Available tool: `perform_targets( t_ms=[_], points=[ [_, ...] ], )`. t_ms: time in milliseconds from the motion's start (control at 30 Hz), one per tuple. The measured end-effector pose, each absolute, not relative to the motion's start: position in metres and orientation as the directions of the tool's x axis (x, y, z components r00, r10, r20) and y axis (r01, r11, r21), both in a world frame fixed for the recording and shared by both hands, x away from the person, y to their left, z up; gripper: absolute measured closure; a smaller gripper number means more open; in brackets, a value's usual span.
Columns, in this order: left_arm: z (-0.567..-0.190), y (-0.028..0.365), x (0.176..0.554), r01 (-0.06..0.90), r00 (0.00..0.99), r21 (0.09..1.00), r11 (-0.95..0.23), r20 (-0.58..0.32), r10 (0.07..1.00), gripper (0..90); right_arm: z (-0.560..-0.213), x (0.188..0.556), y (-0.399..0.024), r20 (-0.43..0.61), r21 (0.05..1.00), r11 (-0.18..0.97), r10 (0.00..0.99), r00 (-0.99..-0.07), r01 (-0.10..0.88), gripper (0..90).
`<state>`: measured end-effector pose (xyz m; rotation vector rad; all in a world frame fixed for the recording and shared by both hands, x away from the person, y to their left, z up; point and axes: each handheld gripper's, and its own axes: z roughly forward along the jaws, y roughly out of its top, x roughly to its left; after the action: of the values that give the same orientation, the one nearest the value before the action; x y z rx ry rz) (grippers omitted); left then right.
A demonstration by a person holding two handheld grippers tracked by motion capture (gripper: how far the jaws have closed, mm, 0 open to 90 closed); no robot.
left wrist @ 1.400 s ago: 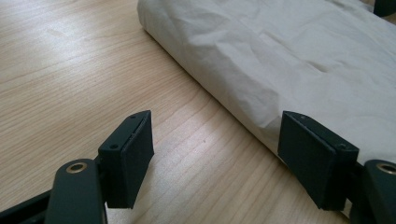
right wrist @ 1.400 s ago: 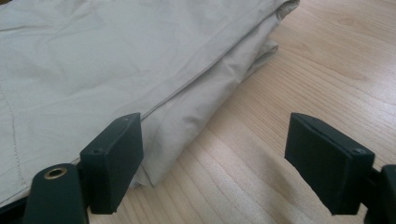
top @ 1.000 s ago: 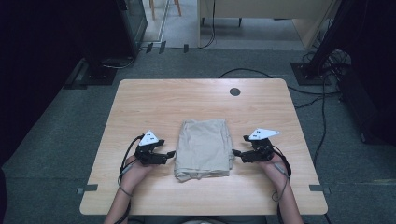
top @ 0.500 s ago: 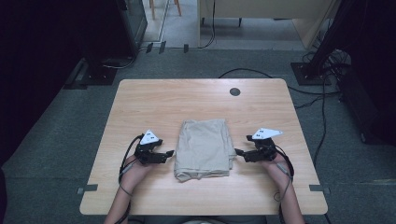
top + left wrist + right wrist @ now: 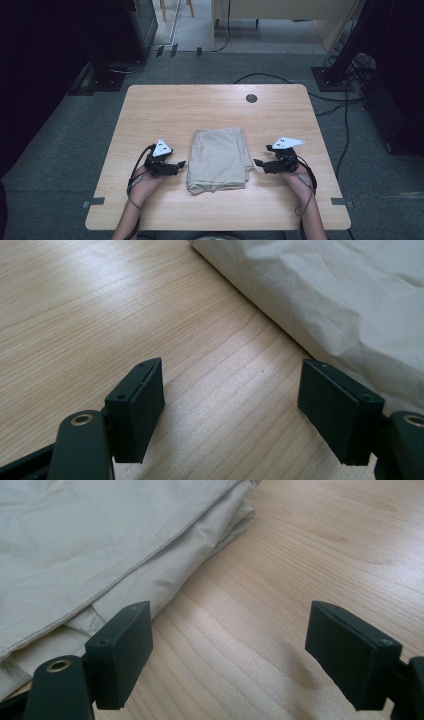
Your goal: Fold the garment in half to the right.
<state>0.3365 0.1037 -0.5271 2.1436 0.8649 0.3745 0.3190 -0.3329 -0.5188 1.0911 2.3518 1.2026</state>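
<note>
A: What is hard to read here?

B: In the high view the left gripper [image 5: 181,163] and the right gripper [image 5: 257,162] are small and dark, so their jaws blur into 1 shape each. The person's forearms are cut off by the bottom edge. In the left gripper view the folded beige cloth [image 5: 320,295] runs out of frame at the top and right. In the right gripper view it runs off at the top and left, and its lower layers pass behind the left jaw.

A: And the jaws themselves?

B: Both pairs stand spread wide with nothing between them but bare wood. Neither pair touches the cloth.

A: Where does the cloth lie?

B: It lies near the middle of the wooden table [image 5: 150,110], a little toward the person, between the 2 grippers. It lies flat, folded into a rough rectangle. The right gripper view shows at least 2 stacked layers at the edge closest to that gripper.

A: How close are the grippers to it?

B: The left gripper is just beside the cloth's left edge and the right gripper just beside its right edge, each pointing inward.

A: What room is left?

B: The far half of the table is bare wood apart from a round dark grommet [image 5: 251,98] near the far edge. The strips outside each hand run bare to the side edges.
</note>
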Motion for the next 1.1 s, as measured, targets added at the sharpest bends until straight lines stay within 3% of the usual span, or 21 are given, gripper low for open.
perform_targets(
  t_ms=[67, 1100],
  points=[
    [-0.527, 0.102, 0.337, 0.459, 0.727, 0.751, -0.475, -0.010, 0.687, 20.9, -0.519, 0.319, -0.334, 0.078, 0.783, 0.373, 0.735, -0.673, 0.498, 18.7],
    [-0.528, 0.102, 0.337, 0.461, 0.717, 0.749, -0.477, 0.002, 0.697, 20.9, -0.523, 0.319, -0.353, 0.081, 0.765, 0.366, 0.762, -0.643, 0.530, 18.5]
  ],
)
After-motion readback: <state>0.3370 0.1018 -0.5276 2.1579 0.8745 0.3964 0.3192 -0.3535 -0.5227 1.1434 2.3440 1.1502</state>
